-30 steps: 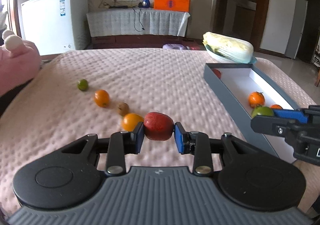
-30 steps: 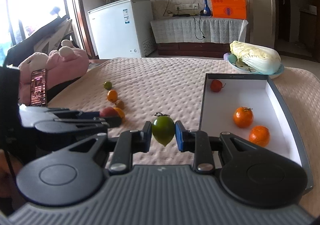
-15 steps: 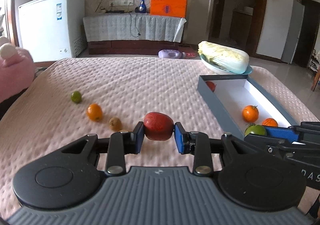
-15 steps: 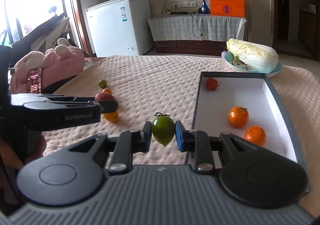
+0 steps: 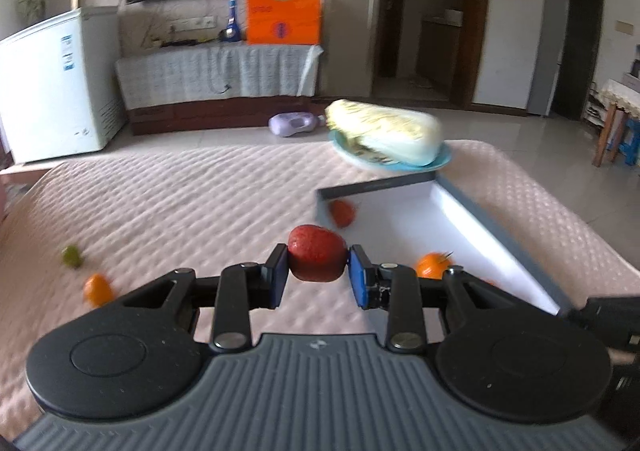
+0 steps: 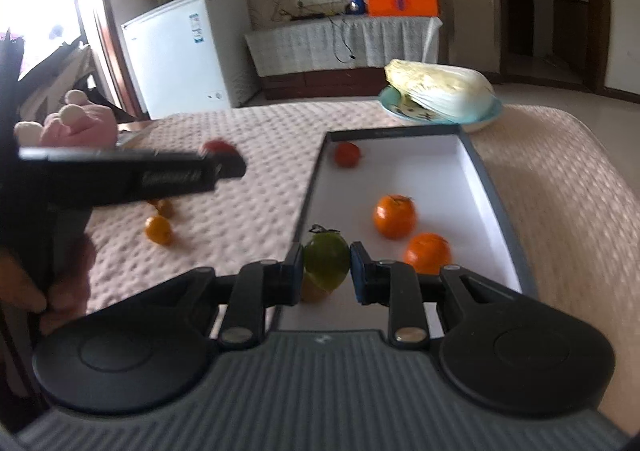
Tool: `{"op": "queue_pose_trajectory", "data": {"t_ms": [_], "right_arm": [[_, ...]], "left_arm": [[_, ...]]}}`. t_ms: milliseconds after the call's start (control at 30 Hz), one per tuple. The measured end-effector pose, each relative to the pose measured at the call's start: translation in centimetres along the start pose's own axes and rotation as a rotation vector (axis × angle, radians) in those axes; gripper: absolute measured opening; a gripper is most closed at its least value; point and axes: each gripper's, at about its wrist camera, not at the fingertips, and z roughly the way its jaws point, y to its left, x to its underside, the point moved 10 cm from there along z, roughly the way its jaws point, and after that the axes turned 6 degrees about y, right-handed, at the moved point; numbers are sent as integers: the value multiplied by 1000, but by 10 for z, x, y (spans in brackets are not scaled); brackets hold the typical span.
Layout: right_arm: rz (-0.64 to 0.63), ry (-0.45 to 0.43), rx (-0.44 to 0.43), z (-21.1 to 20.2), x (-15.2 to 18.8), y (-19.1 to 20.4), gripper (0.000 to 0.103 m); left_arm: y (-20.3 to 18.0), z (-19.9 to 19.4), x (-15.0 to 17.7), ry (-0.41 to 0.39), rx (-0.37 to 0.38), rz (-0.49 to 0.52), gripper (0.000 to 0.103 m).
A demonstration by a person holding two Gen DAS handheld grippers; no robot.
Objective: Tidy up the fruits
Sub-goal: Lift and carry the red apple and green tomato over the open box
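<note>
While left gripper point(image 5: 317, 274) clamps red fruit point(image 5: 317, 258), right gripper point(image 6: 326, 273) clamps green fruit point(image 6: 326, 266), above tray point(image 6: 496, 195).

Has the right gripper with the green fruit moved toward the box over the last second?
Yes. The right gripper, shut on the green fruit, has shifted right, now over the box's left wall instead of the bedspread.
</note>
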Motion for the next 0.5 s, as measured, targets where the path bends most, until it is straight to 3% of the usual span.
{"op": "queue_pose_trajectory", "data": {"t_ms": [300,500], "right_arm": [[46,14,43,-6,5,-28,28],[63,25,58,-8,9,-40,28]], "left_arm": [[-69,34,-28,4,48,80,38],[-98,58,-28,41,67,88,41]]}}
